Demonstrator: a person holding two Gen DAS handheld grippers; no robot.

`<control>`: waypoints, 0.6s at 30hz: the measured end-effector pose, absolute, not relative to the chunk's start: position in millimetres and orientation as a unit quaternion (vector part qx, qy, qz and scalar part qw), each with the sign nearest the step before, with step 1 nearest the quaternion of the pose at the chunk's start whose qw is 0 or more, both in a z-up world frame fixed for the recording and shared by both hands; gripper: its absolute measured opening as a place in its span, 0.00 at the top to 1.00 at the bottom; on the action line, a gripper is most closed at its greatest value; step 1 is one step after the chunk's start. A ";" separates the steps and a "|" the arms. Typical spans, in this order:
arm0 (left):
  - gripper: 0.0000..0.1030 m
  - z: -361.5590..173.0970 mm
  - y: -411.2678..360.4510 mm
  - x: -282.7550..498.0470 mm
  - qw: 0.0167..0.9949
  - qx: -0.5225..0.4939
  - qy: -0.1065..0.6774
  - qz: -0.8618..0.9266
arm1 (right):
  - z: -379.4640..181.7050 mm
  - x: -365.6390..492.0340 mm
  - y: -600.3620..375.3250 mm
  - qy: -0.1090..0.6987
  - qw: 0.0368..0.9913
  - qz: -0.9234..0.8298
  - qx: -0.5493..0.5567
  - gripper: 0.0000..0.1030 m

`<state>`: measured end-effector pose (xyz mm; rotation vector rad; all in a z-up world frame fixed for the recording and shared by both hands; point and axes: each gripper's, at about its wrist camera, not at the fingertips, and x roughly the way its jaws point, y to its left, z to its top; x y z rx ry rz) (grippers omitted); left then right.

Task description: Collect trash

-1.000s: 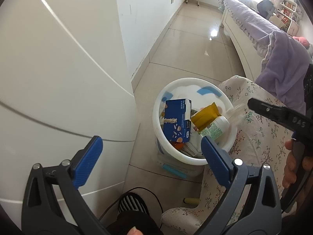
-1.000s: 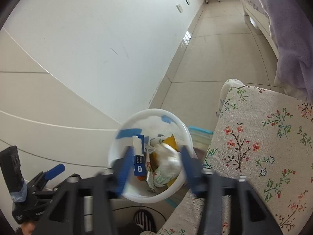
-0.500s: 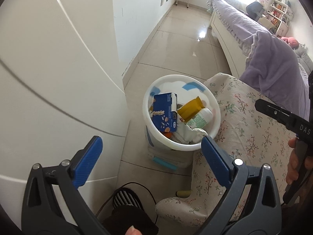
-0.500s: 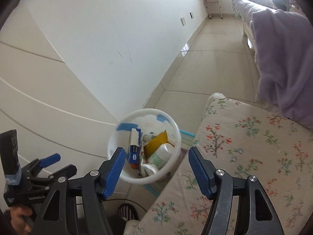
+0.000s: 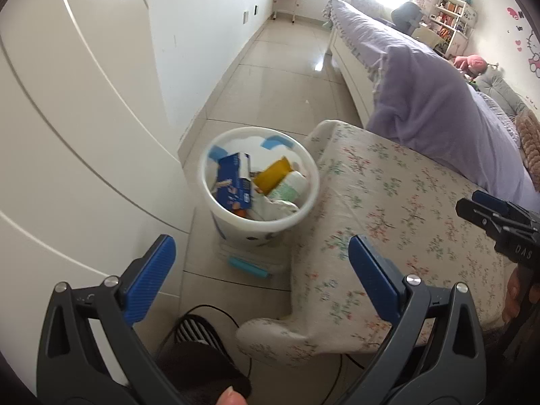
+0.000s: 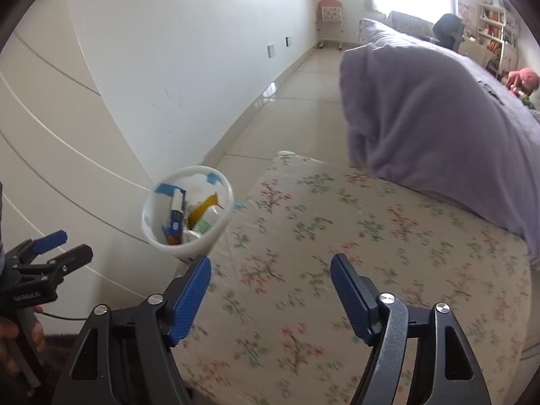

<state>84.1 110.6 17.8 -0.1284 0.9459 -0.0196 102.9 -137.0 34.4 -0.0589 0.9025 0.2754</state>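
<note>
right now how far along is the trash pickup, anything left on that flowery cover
Done: the white bin already holds a blue carton, a yellow wrapper and a white bottle.
In hand: nothing. The left tongs and right tongs are both open and empty; the right jaws have just been opening wider.
Left: no trash shows on the floral cover. Anything outside these views is unknown.

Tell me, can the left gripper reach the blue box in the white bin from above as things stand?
Probably yes: the left gripper is open and empty, the white bin has no lid, and the blue box lies on top.
</note>
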 end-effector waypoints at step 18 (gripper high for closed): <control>0.01 20.8 34.5 21.0 0.914 -0.031 0.404 -0.025 | 24.5 -1.8 -198.7 0.376 0.926 -0.015 -0.028 0.19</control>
